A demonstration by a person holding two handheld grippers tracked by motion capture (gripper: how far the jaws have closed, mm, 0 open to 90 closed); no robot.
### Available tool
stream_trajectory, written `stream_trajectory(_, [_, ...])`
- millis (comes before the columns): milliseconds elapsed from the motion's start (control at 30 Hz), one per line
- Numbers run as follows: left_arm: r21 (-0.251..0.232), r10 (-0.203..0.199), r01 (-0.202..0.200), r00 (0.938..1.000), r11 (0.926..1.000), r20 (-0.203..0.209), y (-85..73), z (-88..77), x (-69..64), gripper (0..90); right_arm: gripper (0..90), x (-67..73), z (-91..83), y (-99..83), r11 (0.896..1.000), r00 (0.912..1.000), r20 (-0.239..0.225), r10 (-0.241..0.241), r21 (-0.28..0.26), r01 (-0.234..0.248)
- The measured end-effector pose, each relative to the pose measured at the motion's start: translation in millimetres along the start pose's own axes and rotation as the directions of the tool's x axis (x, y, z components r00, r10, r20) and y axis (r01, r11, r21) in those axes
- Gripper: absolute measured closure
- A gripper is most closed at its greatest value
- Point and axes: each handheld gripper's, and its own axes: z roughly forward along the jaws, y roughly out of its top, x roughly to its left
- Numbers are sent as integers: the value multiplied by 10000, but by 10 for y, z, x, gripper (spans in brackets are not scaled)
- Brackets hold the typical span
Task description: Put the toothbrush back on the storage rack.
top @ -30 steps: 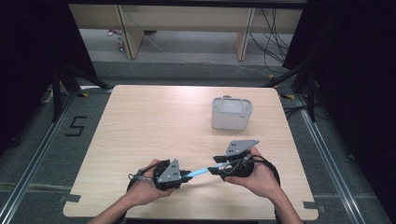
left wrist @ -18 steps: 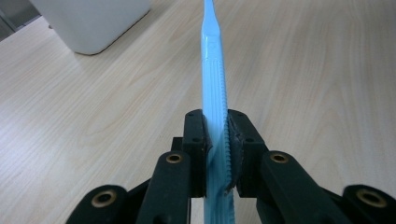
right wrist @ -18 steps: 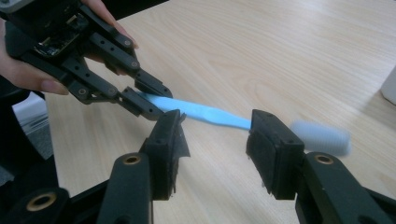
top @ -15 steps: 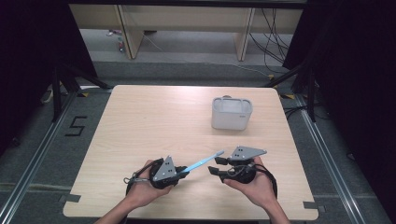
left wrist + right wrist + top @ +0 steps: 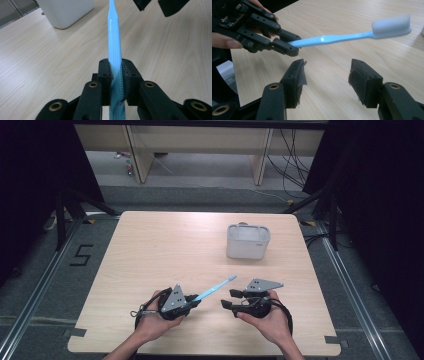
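A light blue toothbrush [image 5: 216, 288] with white bristles juts up and to the right from my left gripper [image 5: 195, 300], which is shut on its ribbed handle [image 5: 114, 50]. In the left gripper view the pads [image 5: 106, 72] clamp the handle from both sides. My right gripper [image 5: 229, 299] sits just right of the brush, lower than its head. Its jaws have just been opening and stand open with nothing between them [image 5: 327, 80]. In the right gripper view the toothbrush [image 5: 342, 37] crosses above those jaws, apart from them, with the left gripper [image 5: 287, 47] at its handle end.
A white open-topped container [image 5: 248, 241] stands on the wooden table [image 5: 165, 245] at the back right, beyond the brush head; it also appears as the white container [image 5: 67, 12] ahead of the left gripper. Both hands rest near the table's front edge. Dark floor surrounds the table.
My right gripper has come off the brush's head end, sunk toward the table's front edge and spread its jaws wider. The left gripper and the brush stayed put.
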Motion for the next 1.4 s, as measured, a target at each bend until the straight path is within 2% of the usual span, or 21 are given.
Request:
stream_trajectory(67, [28, 29, -29, 10000, 10000, -21, 4, -2, -2, 785, 453, -5, 14, -9, 9994, 9993, 158, 332, 47, -333])
stream_trajectory(100, [-79, -14, 15, 10000, 10000, 51, 5, 12, -5, 785, 443, -23, 36, -7, 9996, 9996, 2, 266, -16, -266])
stream_trajectory(167, [-67, -5, 5, 10000, 10000, -20, 9, 11, -14, 785, 429, -35, 43, -3, 9998, 9996, 190, 195, 79, -196])
stream_trajectory(200, [-103, 2, -3, 10000, 9999, -12, 9, 14, -16, 784, 420, -37, 74, -2, 9994, 9993, -68, 357, -28, -357])
stream_trajectory(300, [-183, -12, 12, 10000, 9998, 19, 11, 23, -27, 785, 418, -41, 96, 3, 9987, 9986, -120, 510, -6, -510])
stream_trajectory(333, [-179, -23, 24, 10000, 9998, 35, 14, 25, -34, 785, 402, -29, 111, 25, 9966, 9967, -19, 813, 138, -813])
stream_trajectory(400, [-164, -36, 37, 10000, 9999, 16, 14, 25, -38, 785, 391, -51, 132, 37, 9984, 9984, 68, 567, -74, -566])
stream_trajectory(500, [-177, -117, 116, 9999, 9998, -54, 21, 35, -56, 784, 378, -56, 163, 69, 9972, 9971, 102, 748, -91, -747])
stream_trajectory(533, [-113, -32, 31, 10000, 9999, -84, 23, 35, -51, 784, 375, -44, 169, 73, 9942, 9942, 101, 1072, -131, -1071])
stream_trajectory(633, [-243, -161, 159, 9998, 9996, -78, 29, 48, -58, 785, 369, -59, 202, 100, 9948, 9949, 102, 1001, -214, -999])
stream_trajectory(667, [-253, -175, 173, 9998, 9995, -88, 33, 48, -56, 784, 368, -20, 199, 105, 9879, 9879, 104, 1549, -119, -1548])
stream_trajectory(700, [-253, -175, 173, 9998, 9995, -88, 33, 48, -56, 784, 368, -63, 219, 115, 9947, 9949, 154, 992, -300, -987])
stream_trajectory(733, [-225, -132, 130, 9999, 9997, -102, 35, 46, -52, 784, 368, -63, 219, 115, 9947, 9949, 154, 992, -300, -987])
stream_trajectory(767, [-312, -192, 188, 9997, 9993, -127, 39, 48, -59, 784, 367, -37, 229, 127, 9900, 9902, 160, 1389, -252, -1385])
stream_trajectory(800, [-324, -203, 199, 9997, 9993, -125, 42, 48, -60, 784, 367, -59, 223, 134, 9945, 9939, 426, 1022, -265, -1011])
stream_trajectory(833, [-339, -206, 202, 9997, 9992, -125, 43, 48, -61, 784, 367, -46, 238, 137, 9907, 9907, 228, 1338, -281, -1331])
stream_trajectory(900, [-352, -213, 208, 9997, 9992, -131, 45, 50, -63, 784, 367, -64, 240, 151, 9921, 9919, 284, 1237, -252, -1230])
stream_trajectory(1300, [-443, -291, 283, 9994, 9986, -179, 52, 70, -83, 783, 369, -64, 294, 206, 9826, 9834, 80, 1815, -426, -1810])
stream_trajectory(1333, [-505, -312, 303, 9994, 9983, -172, 48, 80, -85, 784, 369, -81, 296, 211, 9869, 9878, 58, 1558, -420, -1554])
stream_trajectory(1367, [-457, -283, 276, 9995, 9986, -129, 48, 81, -82, 783, 369, -75, 289, 213, 9850, 9856, 234, 1673, -472, -1660])
stream_trajectory(1400, [-405, -294, 286, 9994, 9988, -191, 49, 80, -89, 783, 371, -63, 295, 212, 9795, 9806, 124, 1957, -502, -1948])
